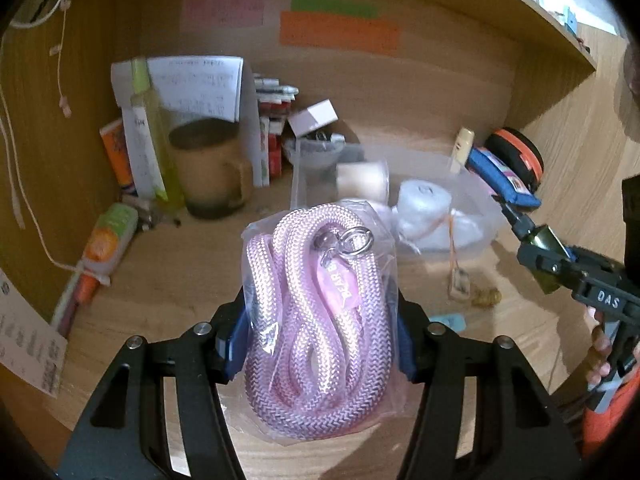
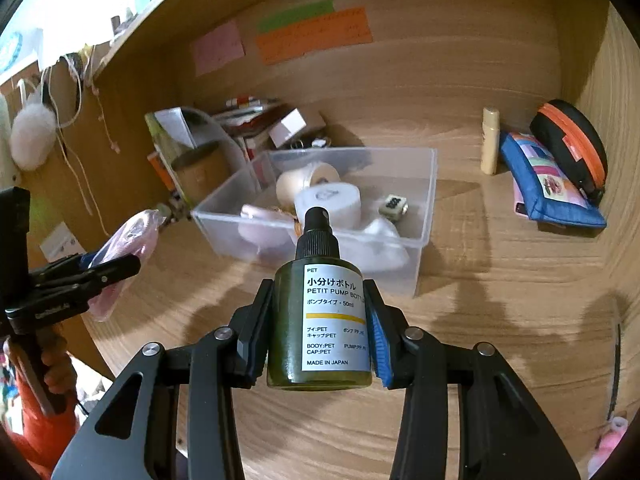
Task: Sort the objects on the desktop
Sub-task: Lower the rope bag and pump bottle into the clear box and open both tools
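Your left gripper point(image 1: 320, 332) is clamped on a clear plastic bag holding a coiled pink braided rope point(image 1: 316, 308), lifted above the wooden desk point(image 1: 160, 276). Your right gripper point(image 2: 318, 340) grips a small dark green pump bottle with a white label point(image 2: 320, 316), also held off the surface. Ahead of both sits a translucent plastic bin point(image 2: 424, 216) already holding white tape rolls point(image 2: 328, 200). A brown mug point(image 1: 208, 168) and stacked booklets point(image 1: 272, 128) crowd its left; a blue pouch point(image 2: 548, 184) lies to its right.
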Action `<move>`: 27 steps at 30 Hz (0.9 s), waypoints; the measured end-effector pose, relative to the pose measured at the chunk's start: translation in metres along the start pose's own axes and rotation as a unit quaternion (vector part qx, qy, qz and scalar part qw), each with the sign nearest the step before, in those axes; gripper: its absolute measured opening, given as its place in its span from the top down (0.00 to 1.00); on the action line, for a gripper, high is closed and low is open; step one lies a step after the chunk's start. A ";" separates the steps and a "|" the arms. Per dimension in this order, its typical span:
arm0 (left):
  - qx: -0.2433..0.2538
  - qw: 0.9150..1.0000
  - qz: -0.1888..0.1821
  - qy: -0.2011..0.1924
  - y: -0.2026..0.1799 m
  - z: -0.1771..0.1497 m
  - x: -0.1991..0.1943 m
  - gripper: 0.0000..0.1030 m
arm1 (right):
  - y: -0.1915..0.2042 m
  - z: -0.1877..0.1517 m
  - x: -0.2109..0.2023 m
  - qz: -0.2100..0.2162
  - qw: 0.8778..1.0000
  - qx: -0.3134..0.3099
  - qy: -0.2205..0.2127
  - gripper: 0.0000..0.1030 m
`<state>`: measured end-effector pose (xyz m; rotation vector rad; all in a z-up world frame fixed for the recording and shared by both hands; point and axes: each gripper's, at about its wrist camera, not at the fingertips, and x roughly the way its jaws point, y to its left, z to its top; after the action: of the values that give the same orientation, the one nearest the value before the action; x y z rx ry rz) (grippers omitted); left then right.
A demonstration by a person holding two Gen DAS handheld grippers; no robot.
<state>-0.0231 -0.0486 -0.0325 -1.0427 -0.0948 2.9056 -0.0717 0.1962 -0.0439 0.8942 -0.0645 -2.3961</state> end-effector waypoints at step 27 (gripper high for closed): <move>-0.012 0.999 -0.046 -0.016 -0.011 0.090 0.070 0.43 | -0.035 0.061 0.070 -0.059 0.998 0.035 0.004 0.63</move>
<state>-0.1337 -0.0365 -0.0070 -0.9674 -0.1738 2.8460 -0.1696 0.1789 -0.0464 0.9644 -0.0945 -2.5123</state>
